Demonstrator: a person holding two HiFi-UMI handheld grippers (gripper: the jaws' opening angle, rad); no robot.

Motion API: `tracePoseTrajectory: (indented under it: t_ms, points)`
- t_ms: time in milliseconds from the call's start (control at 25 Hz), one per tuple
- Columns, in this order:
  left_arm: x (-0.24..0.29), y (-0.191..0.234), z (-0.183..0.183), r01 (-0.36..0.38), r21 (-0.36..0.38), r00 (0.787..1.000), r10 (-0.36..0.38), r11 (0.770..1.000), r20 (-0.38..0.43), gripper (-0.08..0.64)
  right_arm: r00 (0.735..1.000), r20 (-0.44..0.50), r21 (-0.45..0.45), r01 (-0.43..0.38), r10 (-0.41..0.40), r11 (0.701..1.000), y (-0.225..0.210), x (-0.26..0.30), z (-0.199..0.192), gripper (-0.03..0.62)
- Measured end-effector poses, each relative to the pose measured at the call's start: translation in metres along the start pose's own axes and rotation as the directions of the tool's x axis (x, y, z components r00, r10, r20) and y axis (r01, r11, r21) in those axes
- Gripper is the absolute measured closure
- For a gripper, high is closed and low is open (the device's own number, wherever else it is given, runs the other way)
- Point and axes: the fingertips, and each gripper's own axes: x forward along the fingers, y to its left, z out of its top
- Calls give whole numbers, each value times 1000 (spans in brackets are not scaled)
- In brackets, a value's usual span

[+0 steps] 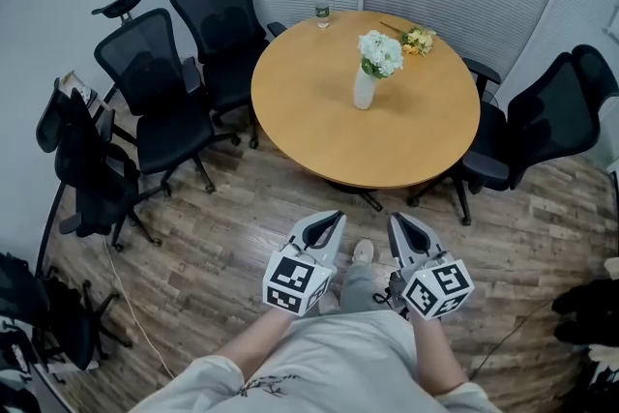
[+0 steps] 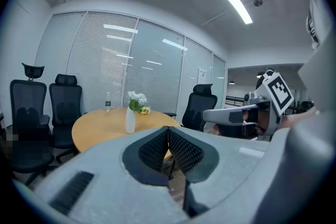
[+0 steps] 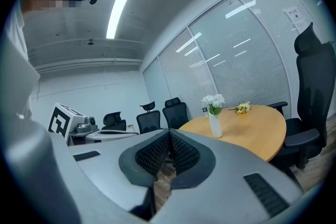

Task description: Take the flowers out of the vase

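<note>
Both grippers, left gripper (image 1: 335, 218) and right gripper (image 1: 396, 221), have their fingers pressed together on nothing, well short of the desk (image 1: 311, 126). Mid-desk the white vase (image 1: 364, 89) stands upright, its long axis vertical, with the flowers (image 1: 380, 53) pointing up. A sideways tug on the stems could topple the slim vase — better to lift straight up.

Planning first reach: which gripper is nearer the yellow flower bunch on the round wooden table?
Right. The right gripper is roughly in line with the yellow flower bunch; left gripper sits further left. Both well short.
</note>
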Motion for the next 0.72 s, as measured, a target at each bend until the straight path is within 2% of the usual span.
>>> tracePoseTrajectory:
  t_ms: [320, 720]
  points:
    - [23, 26, 3, -11, 0, 1000, 11, 1000, 5, 551, 1000, -3, -16, -8, 8, 1000, -16, 33, 2, 586]
    - [89, 64, 22, -10, -4, 1000, 10, 1000, 6, 551, 1000, -16, -49, -17, 17, 999, -65, 92, 25, 586]
